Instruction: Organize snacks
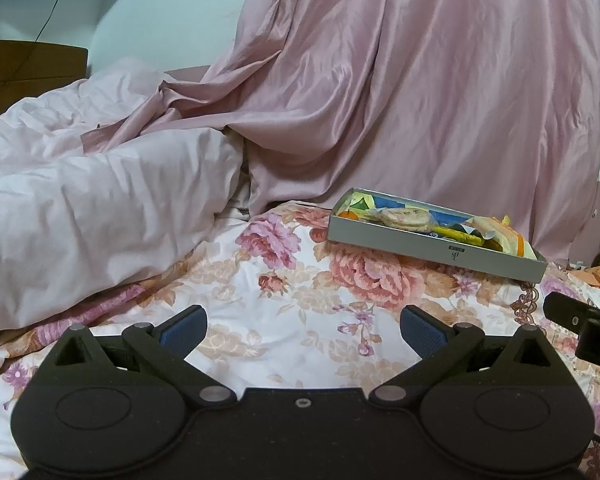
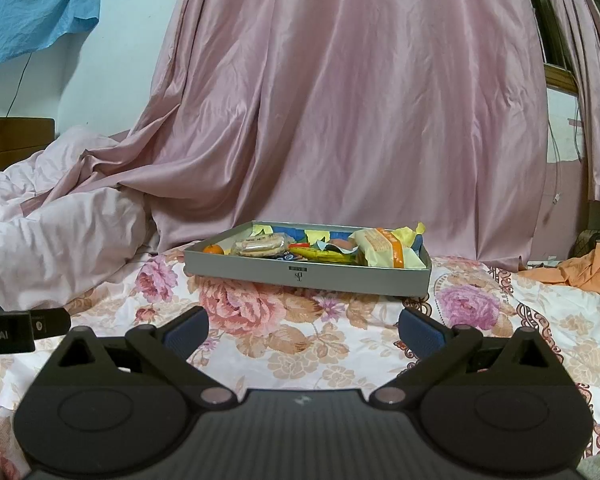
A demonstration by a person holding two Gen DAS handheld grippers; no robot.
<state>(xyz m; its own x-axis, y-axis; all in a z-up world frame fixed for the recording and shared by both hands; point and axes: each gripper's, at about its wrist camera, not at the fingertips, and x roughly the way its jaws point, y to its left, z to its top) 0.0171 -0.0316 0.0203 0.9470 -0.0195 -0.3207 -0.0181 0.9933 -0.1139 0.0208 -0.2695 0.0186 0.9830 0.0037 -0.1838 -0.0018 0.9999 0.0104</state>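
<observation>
We look low across the floral-print bed sheet from both wrist cameras, facing the pink satin curtain. Both views share the shallow grey cardboard box; our right view sits nearer, squarer to it.

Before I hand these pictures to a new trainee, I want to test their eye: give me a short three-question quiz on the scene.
1. True or false: the left tongs hold a snack.
2. Which sits at the grey tray's left end: A) small orange fruit, B) yellow-and-orange packet, C) spoon?
3. What does the tray rest on?

Key: 1 false, both the left and the right tongs are open and empty. 2 A. 3 The floral bedsheet.
</observation>
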